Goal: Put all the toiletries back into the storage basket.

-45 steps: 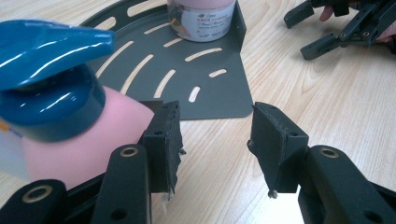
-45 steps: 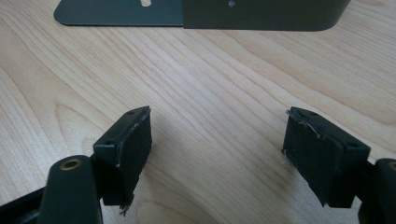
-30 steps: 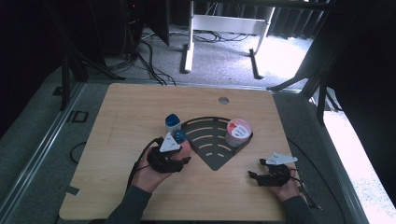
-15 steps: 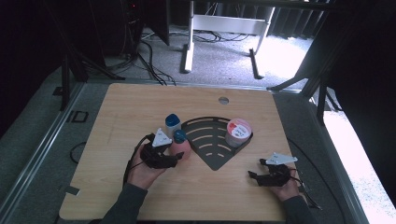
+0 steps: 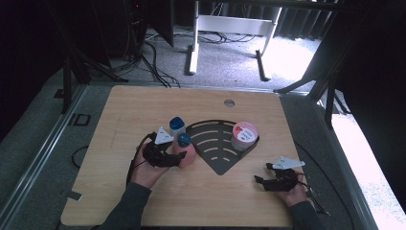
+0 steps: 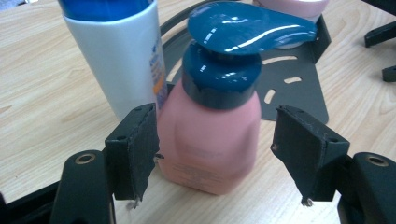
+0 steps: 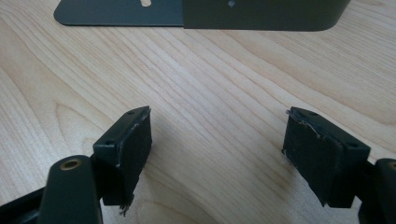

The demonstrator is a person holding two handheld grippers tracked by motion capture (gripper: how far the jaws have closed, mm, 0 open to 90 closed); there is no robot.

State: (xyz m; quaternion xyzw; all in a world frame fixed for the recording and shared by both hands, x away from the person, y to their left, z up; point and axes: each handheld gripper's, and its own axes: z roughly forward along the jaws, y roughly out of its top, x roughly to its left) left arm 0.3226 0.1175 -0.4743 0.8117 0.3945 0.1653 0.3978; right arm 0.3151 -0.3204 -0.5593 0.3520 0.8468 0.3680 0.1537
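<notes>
A pink pump bottle [image 6: 210, 135] with a dark blue pump head stands upright on the wooden table [image 5: 143, 110], between the jaws of my left gripper [image 6: 215, 154]. The jaws have just been opening. The left pad [image 6: 135, 149] sits right at the bottle's side, and the right pad [image 6: 303, 154] stands clear of it. In the high view the left gripper [image 5: 179, 155] is beside the pink bottle [image 5: 184, 152], left of centre. My right gripper [image 7: 217, 154] is open over bare wood; in the high view the right gripper [image 5: 261, 179] rests at the front right.
A white bottle [image 5: 176, 125] with a blue cap stands just behind the pink one. A dark fan-shaped tray [image 5: 215, 143] lies in the middle with a pink-lidded tub [image 5: 244, 135] at its right corner. The tray's edge [image 7: 261, 11] is ahead of the right gripper.
My left gripper has drawn a little to the left and its jaws have spread off the pink bottle, which stays standing. The right gripper has not moved.
</notes>
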